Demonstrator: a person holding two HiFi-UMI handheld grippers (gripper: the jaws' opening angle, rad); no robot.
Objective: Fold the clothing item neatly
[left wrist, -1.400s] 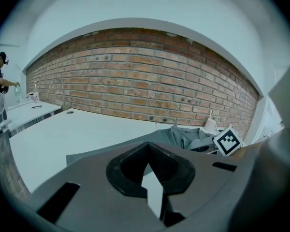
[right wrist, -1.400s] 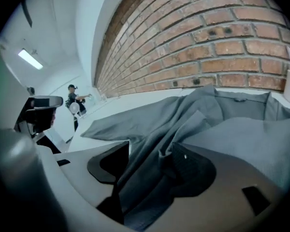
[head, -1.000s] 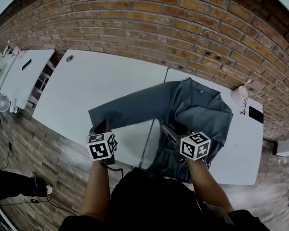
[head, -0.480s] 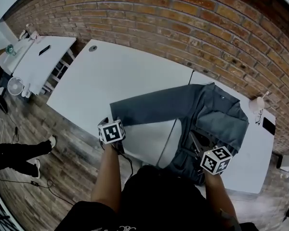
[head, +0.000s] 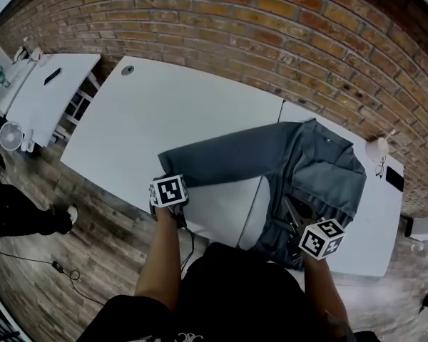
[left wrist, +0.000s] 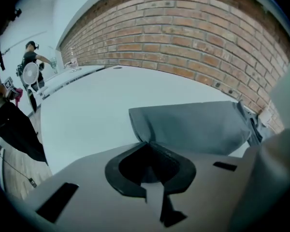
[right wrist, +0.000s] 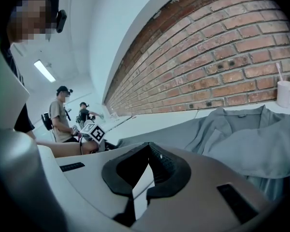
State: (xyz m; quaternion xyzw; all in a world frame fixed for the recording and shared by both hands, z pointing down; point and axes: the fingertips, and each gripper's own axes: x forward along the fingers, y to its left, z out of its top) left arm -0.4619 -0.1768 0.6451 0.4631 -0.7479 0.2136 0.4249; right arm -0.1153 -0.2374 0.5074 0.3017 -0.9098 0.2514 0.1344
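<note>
We are looking down on the grey-blue long-sleeved cloth shirt (head: 321,169) lying flat on the white-topped desk (head: 164,112), and we are taking the seam (head: 279,114) between the two desk tops as our landmark. The torso is lying just right of the seam. One long sleeve (head: 221,159) is stretching across the seam and well out to its left, so its long axis is running almost straight away from the torso. The left gripper (head: 167,180) is sitting at the far end of that axis, well left of the seam. Its jaws have just been closing and are now nipping the cuff (left wrist: 145,137), which is tenting up to the tips in the left gripper view. The right gripper (head: 290,206) is resting just right of the seam, over the near hem of the torso. Its jaws are standing together, and we cannot tell whether any cloth is caught in them. We are judging that the coming move belongs to the left gripper, since it alone is at the cuff. It is likely carrying that cuff back along the sleeve's own line, across the seam and onto the torso, while the right gripper is steadying the hem.
</note>
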